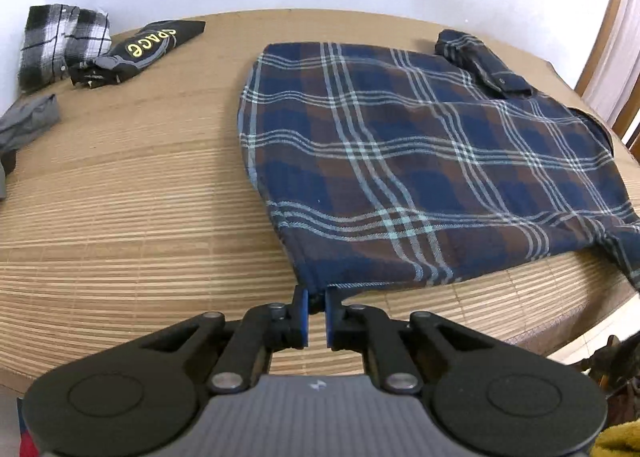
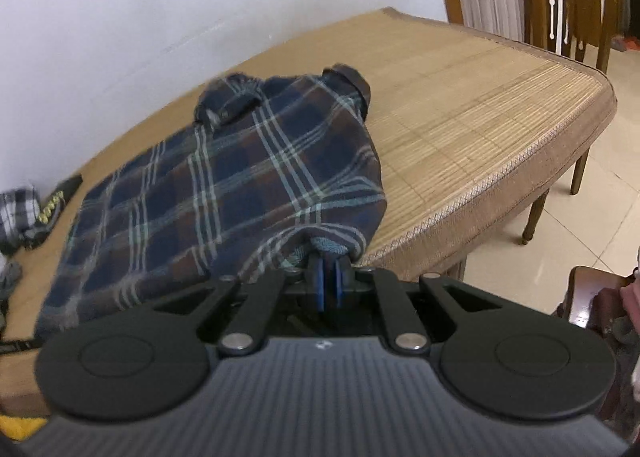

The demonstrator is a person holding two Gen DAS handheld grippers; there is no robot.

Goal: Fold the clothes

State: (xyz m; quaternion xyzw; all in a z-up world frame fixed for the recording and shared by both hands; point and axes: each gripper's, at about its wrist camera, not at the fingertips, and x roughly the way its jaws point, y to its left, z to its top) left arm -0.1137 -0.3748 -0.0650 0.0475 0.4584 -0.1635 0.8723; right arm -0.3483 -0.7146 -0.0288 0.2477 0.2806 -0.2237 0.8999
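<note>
Chair (image 2: 568, 5) only in right view

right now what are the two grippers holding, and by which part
Both hold the blue plaid shirt. The left gripper pinches a corner of its near edge; the right gripper is shut on bunched fabric at its near edge.

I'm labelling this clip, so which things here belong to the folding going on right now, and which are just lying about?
In the job:
- blue-brown plaid shirt
- left gripper, shut on its near hem
- right gripper, shut on its other near corner

Lying about:
- black-white plaid shirt
- black "SPACE" top
- grey garment
- wooden chair
</note>
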